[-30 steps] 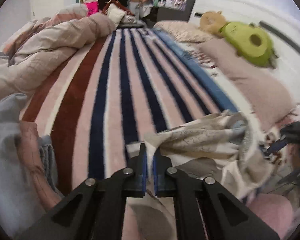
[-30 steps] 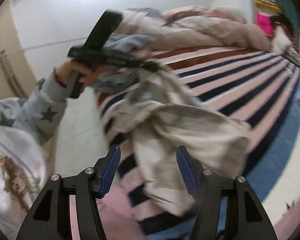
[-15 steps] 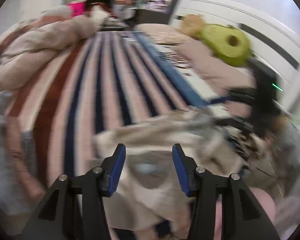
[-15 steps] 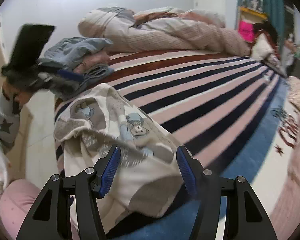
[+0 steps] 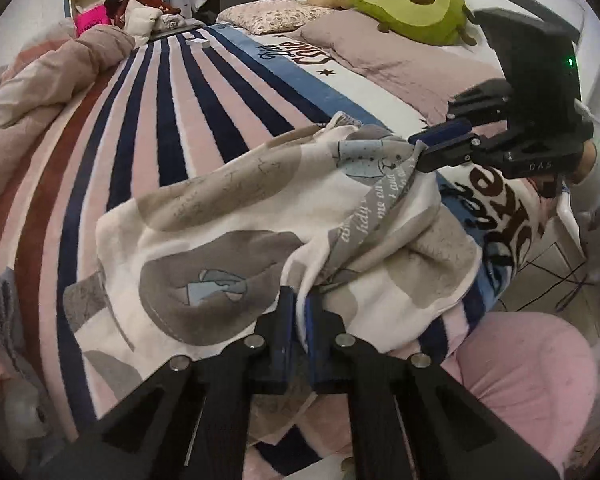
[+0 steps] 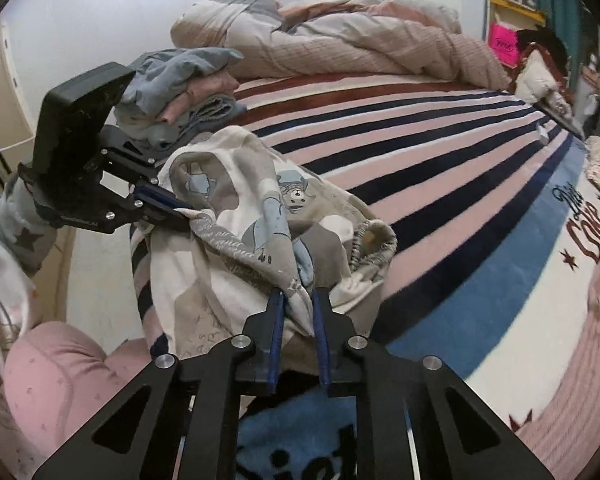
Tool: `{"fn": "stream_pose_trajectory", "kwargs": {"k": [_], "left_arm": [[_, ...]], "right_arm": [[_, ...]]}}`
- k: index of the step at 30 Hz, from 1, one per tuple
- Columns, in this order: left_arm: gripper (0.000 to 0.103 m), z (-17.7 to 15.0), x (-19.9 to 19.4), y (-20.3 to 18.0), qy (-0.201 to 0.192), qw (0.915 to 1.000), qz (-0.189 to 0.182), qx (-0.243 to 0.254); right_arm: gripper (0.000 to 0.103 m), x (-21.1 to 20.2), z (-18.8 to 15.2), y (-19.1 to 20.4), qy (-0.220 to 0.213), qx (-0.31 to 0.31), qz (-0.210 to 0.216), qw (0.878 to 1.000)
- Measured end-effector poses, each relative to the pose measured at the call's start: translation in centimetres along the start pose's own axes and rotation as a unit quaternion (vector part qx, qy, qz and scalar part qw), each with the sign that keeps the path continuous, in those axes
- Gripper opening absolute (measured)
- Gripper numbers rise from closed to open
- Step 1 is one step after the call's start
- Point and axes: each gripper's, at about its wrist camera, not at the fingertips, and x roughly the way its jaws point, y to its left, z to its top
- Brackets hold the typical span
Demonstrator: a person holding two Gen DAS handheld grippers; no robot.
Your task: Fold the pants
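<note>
The pants (image 5: 228, 236) are cream and grey with blue cartoon prints, crumpled at the near edge of the striped blanket (image 5: 172, 112). My left gripper (image 5: 300, 304) is shut on a fold of the pants at its near edge. My right gripper (image 6: 296, 300) is shut on another bunch of the pants (image 6: 260, 216). Each gripper shows in the other's view: the right one (image 5: 420, 156) at the pants' right side, the left one (image 6: 184, 216) at their left side. The fabric sags between them.
A pile of folded clothes (image 6: 188, 84) sits at the bed's left corner. A bunched duvet (image 6: 360, 40) lies along the far side. Pillows (image 5: 384, 56) and a green avocado plush (image 5: 408, 4) lie at the headboard. A pink cushion (image 5: 528, 380) sits by the bed edge.
Both grippers were open half a second ago and have closed on the pants. The pants now hang bunched between the two grippers.
</note>
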Motion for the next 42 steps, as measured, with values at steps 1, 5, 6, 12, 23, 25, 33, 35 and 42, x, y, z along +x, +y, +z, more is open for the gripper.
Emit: {"fn": "stream_pose_trajectory", "kwargs": {"k": [1,5,6,12,23,25,33,35,42], "left_arm": [[0.001,0.0,-0.3,0.1,-0.003,1.0000,0.002,-0.002],[0.000,-0.4,-1.8,0.8,-0.017,0.9995,0.027,-0.004],[0.000,-0.6,-2.0,0.9,-0.017,0.9995,0.028,-0.002],[0.000,-1.9,-2.3,1.7,-0.007,0.9996,0.028,-0.006],[0.009,-4.0,-4.5,9.3,-0.013,0.9914,0.064,-0.113],[0.048,-3.9,-4.4,9.6,-0.019,0.9905,0.061,-0.122],[0.070,-3.9,-3.7,11.6,-0.054,0.9795,-0.014,-0.193],[0.070,-3.7,-3.7,12.0,-0.066,0.9754,-0.019,-0.209],[0.070,-2.1,-4.1,10.8,-0.085,0.9746,-0.052,-0.200]], "right_arm": [[0.005,0.0,-0.1,0.2,0.002,-0.003,-0.002,1.000],[0.000,0.0,-1.4,1.0,0.017,0.000,0.008,1.000],[0.000,0.3,-1.9,1.2,0.028,0.001,0.012,1.000],[0.004,0.5,-3.2,1.6,0.029,0.039,0.011,0.999],[0.055,-1.2,-0.5,2.7,-0.059,0.093,0.000,0.994],[0.067,-1.1,0.1,2.4,-0.067,0.094,-0.013,0.993],[0.078,0.2,-0.8,-0.2,-0.050,0.196,-0.038,0.979],[0.078,0.6,-1.1,-0.2,-0.045,0.200,-0.041,0.978],[0.078,0.4,-0.4,1.5,-0.077,0.185,-0.099,0.975]]}}
